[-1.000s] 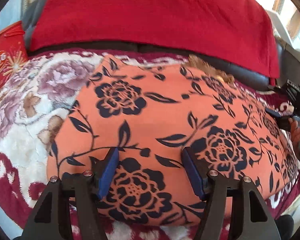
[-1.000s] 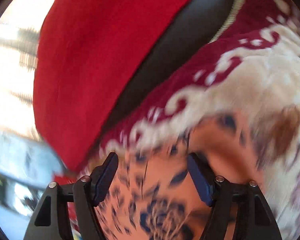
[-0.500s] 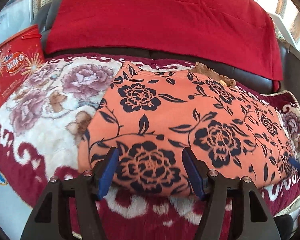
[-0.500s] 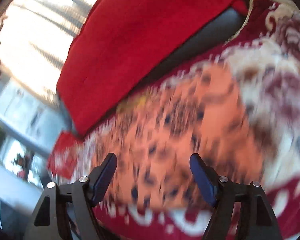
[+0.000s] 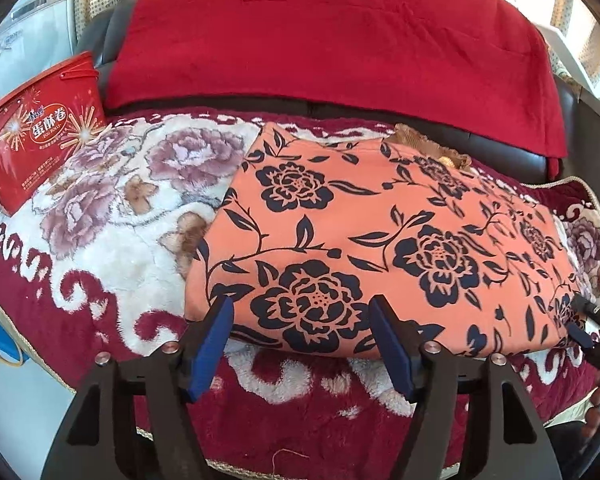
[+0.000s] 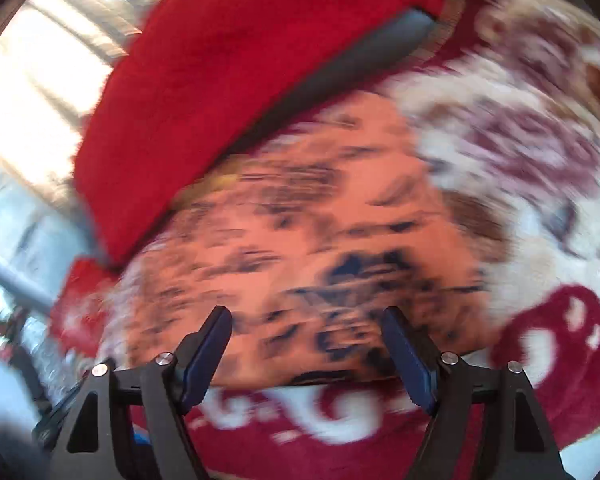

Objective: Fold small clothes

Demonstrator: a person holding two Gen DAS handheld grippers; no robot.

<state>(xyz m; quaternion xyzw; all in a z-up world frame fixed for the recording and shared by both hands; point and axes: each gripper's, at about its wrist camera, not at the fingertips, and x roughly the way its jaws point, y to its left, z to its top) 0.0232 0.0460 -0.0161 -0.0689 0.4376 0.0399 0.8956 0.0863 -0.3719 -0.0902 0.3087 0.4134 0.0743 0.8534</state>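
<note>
Left wrist: garment beyond (empty) jaws.

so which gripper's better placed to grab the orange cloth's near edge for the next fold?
Probably left. The left gripper hangs open, squarely over the orange cloth's near edge in a sharp view. The right gripper is open too, but its view is blurred.
</note>
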